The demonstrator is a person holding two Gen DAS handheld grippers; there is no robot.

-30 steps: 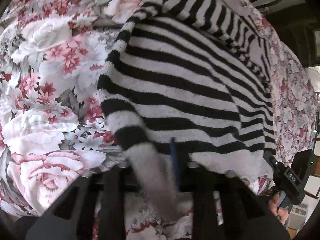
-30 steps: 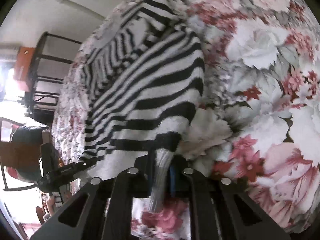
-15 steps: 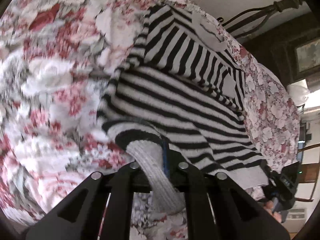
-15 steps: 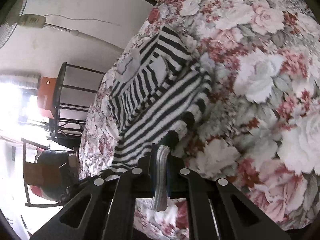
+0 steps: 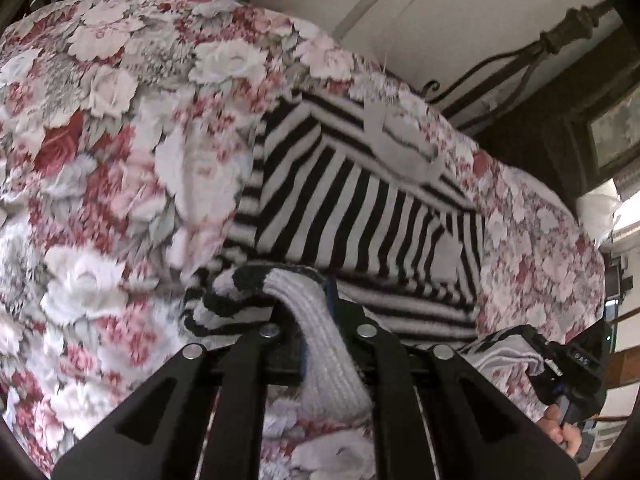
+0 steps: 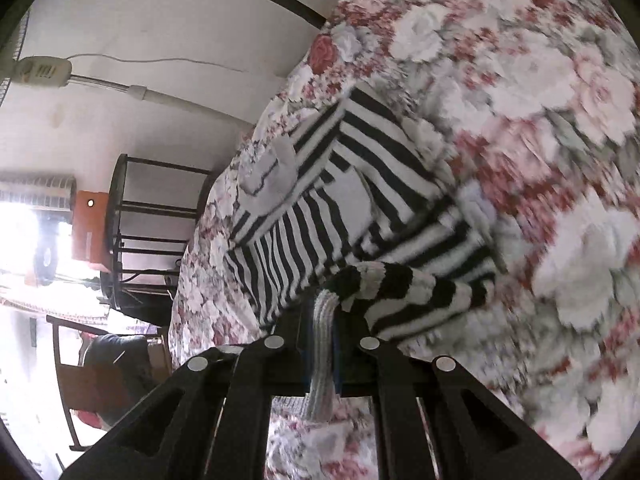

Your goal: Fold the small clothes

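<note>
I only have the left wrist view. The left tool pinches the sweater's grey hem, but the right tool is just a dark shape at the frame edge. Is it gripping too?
Observer: Yes. In the right wrist view the right tool is shut on the sweater's grey hem.
Reviewer: Does the cloth near its tips lie flat?
Observer: No. A striped roll bunches up just past the tips, to their right.
Reviewer: What stands off to that side?
Observer: A black rack, with an orange box beside it.
</note>
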